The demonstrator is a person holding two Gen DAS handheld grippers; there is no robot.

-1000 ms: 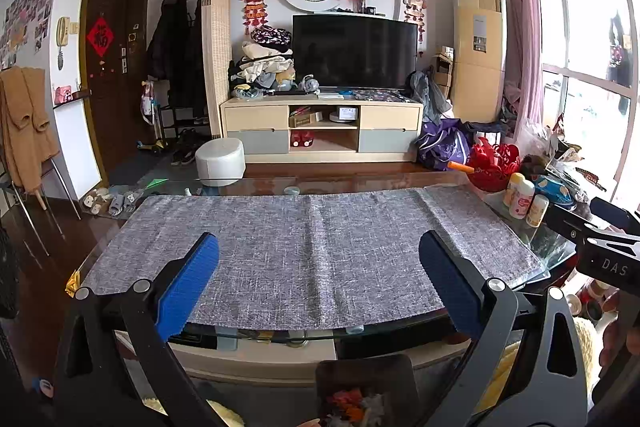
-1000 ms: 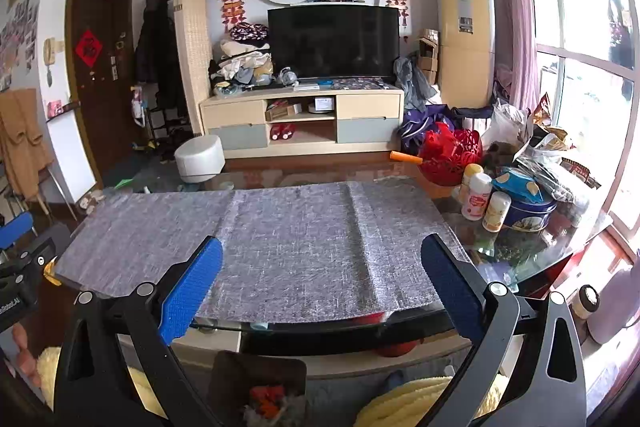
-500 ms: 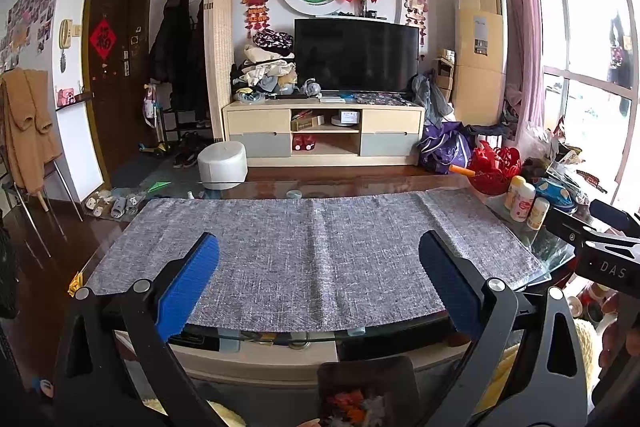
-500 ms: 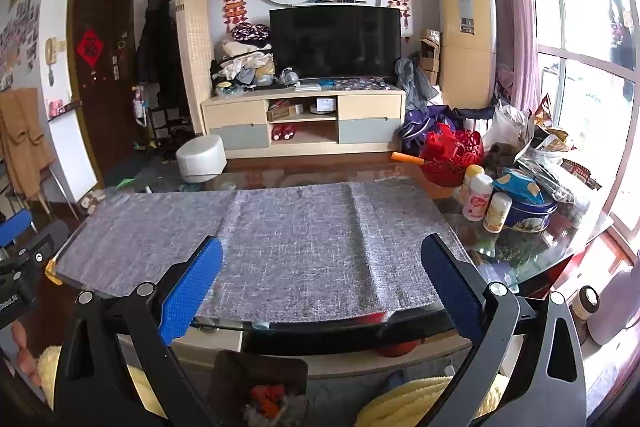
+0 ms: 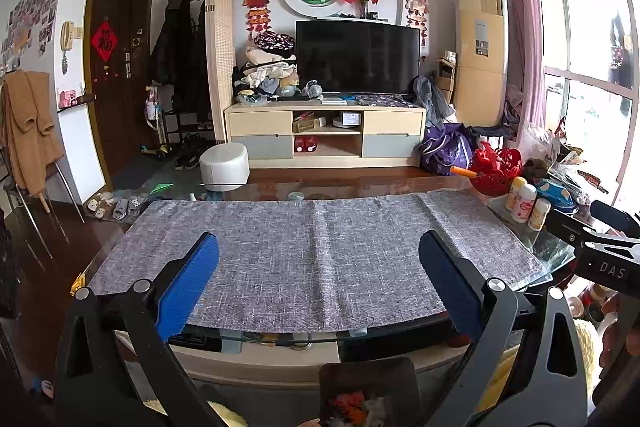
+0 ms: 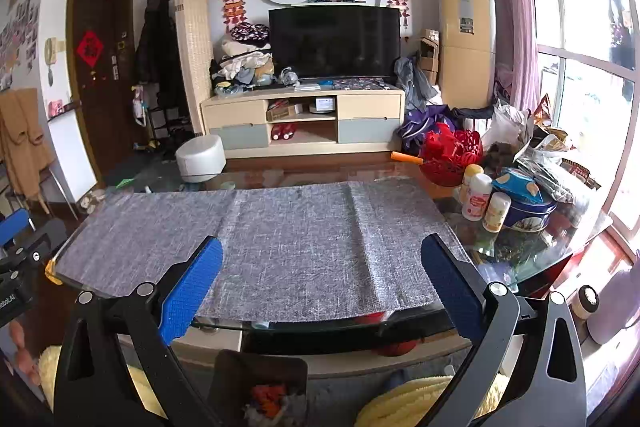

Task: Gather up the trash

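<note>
My left gripper (image 5: 319, 273) is open with nothing between its blue pads, held before the near edge of a glass table (image 5: 260, 337) covered by a grey cloth (image 5: 312, 255). My right gripper (image 6: 322, 273) is also open and empty, over the same cloth (image 6: 296, 239). Below the table edge sits a dark bin (image 5: 370, 385) holding orange and white scraps; in the right wrist view the same bin (image 6: 256, 379) shows at the bottom. No loose trash shows on the cloth.
At the table's right end stand three small bottles (image 6: 478, 197), a blue tin (image 6: 528, 205), a red basket (image 6: 452, 155) and crumpled bags (image 6: 548, 163). A white stool (image 5: 224, 167) and TV cabinet (image 5: 324, 131) lie beyond. A yellow cushion (image 6: 404, 403) is below.
Both grippers have risen and tipped slightly, so the cloth sits a little lower in view. Both stay open and empty.
</note>
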